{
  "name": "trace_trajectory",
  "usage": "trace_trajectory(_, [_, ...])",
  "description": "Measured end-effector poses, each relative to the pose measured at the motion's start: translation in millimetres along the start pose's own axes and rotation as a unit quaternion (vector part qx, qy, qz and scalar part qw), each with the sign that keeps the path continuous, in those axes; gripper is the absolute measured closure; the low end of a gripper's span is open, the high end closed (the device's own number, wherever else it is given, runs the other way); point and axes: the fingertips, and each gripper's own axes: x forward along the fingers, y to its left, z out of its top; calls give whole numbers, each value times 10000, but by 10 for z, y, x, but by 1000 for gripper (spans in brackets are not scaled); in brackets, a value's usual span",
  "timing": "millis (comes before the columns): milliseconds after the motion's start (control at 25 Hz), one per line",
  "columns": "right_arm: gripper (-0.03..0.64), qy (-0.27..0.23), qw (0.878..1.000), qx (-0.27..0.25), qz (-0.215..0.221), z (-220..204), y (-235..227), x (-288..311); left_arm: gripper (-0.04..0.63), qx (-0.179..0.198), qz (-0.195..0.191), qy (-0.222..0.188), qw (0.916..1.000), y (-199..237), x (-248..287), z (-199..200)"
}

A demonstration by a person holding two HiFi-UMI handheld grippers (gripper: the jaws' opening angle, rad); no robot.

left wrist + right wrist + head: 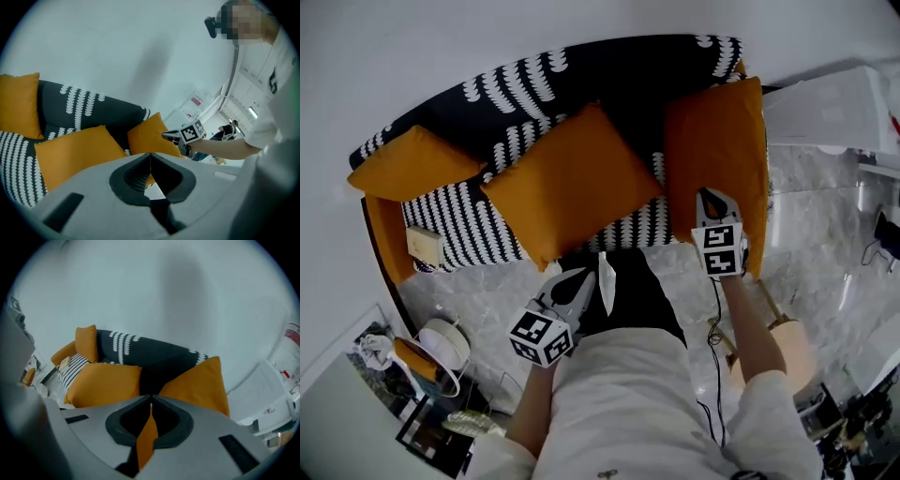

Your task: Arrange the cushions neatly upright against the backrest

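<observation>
We are standing over a black-and-white patterned sofa (534, 84) with a gripper in each hand. Our right gripper (710, 194) is pinching a fold of orange fabric from the right cushion (717, 141), its jaws closed on it. That cushion is sitting at the sofa's right end, its long axis running from the backrest toward the front edge, one corner pointing up. The middle cushion (572, 183) is lying on the seat turned like a diamond, one corner pointing at the backrest. The left cushion (412, 164) is standing at the left end. Our left gripper (579, 279) is hovering near the seat front, jaws closed with nothing between them.
</observation>
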Motion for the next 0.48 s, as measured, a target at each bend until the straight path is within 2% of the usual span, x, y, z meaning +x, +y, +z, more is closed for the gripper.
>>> trace_trajectory(160, [595, 154, 9939, -776, 767, -189, 959, 159, 581, -189, 120, -111, 9997, 75, -94, -90])
trace_trajectory(360, [589, 194, 9657, -1997, 1651, -499, 2001, 352, 581, -501, 392, -246, 9977, 275, -300, -299])
trace_trajectory(400, [548, 186, 9582, -2227, 1788, -552, 2178, 399, 581, -563, 433, -249, 9972, 327, -344, -362])
trace_trajectory(440, [470, 188, 9504, -2449, 1908, -605, 2340, 452, 583, -624, 465, -251, 9967, 379, -387, -425])
trace_trajectory(480, [453, 187, 9426, -2666, 2002, -652, 2488, 510, 583, -689, 492, -248, 9961, 435, -428, -490])
